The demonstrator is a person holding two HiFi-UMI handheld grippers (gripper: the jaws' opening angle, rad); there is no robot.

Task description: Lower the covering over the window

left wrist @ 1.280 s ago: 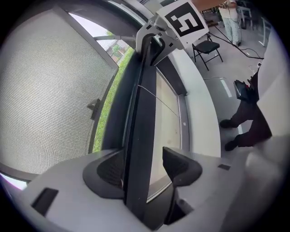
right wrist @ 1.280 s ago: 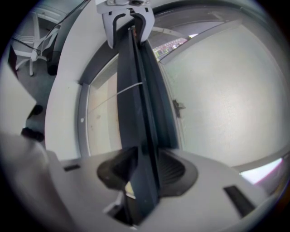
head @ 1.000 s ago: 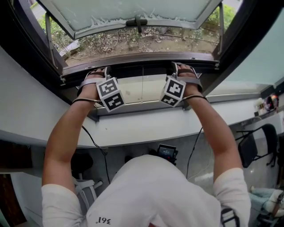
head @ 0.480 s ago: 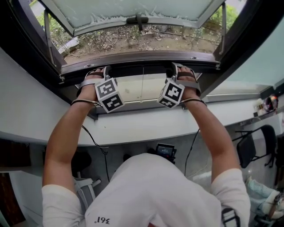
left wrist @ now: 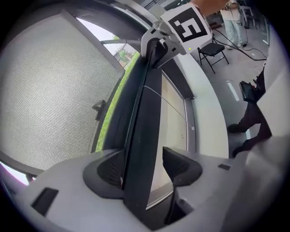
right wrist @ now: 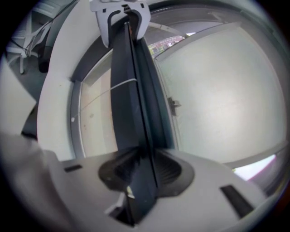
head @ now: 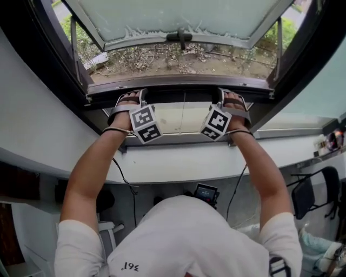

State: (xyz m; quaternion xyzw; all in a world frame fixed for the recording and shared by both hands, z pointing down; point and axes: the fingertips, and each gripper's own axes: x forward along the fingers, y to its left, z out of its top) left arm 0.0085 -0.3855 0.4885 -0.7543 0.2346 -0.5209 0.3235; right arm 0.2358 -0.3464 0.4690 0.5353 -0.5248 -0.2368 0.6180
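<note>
Beneath the propped-open window sash (head: pixel 178 16), my right tongs (right wrist: pixel 142 170) have just been closing and now pinch the covering's dark pull bar (head: pixel 173 97) spanning the frame, while my left tongs (left wrist: pixel 145 167) straddle it, spread, so the pull looks near.

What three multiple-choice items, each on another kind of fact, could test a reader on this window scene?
1. Where is the dark bar?
A. hanging free, untouched
B. between the jaws of the left gripper and of the right gripper
C. out of view everywhere

2. How many marker cubes show in the head view?
A. one
B. two
C. four

3. The window sash is:
A. shut
B. swung open outward
C. taken out

Answers:
1 B: the bar runs through both grippers, and the right jaws, which have just been closing, press on it.
2 B: one cube sits on each gripper.
3 B: ground shows beneath its raised edge.
</note>
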